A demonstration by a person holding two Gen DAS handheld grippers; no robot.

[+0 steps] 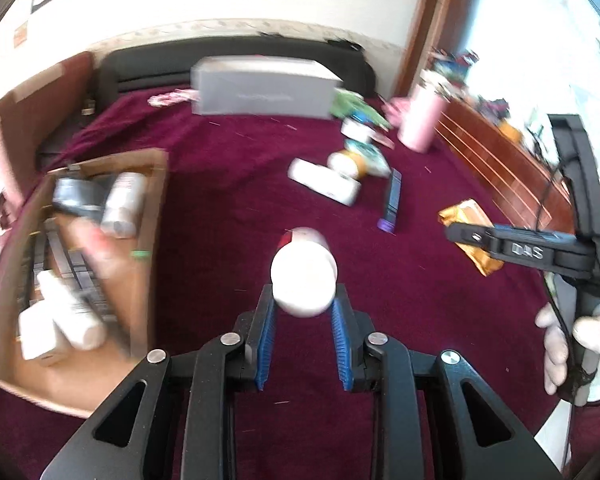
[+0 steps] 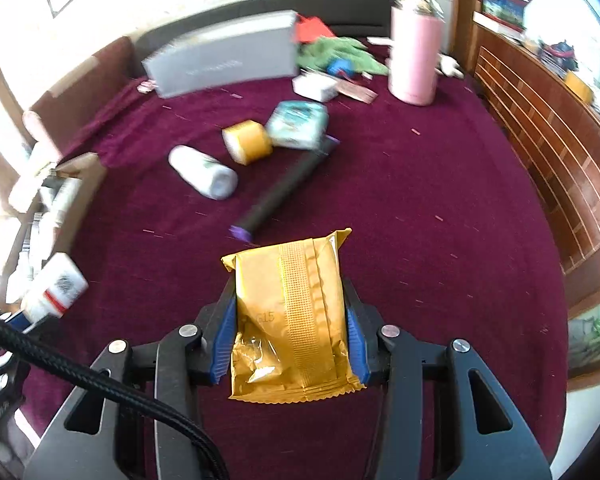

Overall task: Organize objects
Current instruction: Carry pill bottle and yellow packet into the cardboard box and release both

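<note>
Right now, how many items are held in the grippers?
2. A white bottle sits between the left gripper fingers, near the cardboard box. A gold foil packet is pinched in the right gripper, over the maroon cloth.

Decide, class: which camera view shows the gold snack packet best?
The right wrist view: the gold snack packet fills the centre, sharp, clamped in the right gripper. The left wrist view shows only a small part behind that gripper.
</note>
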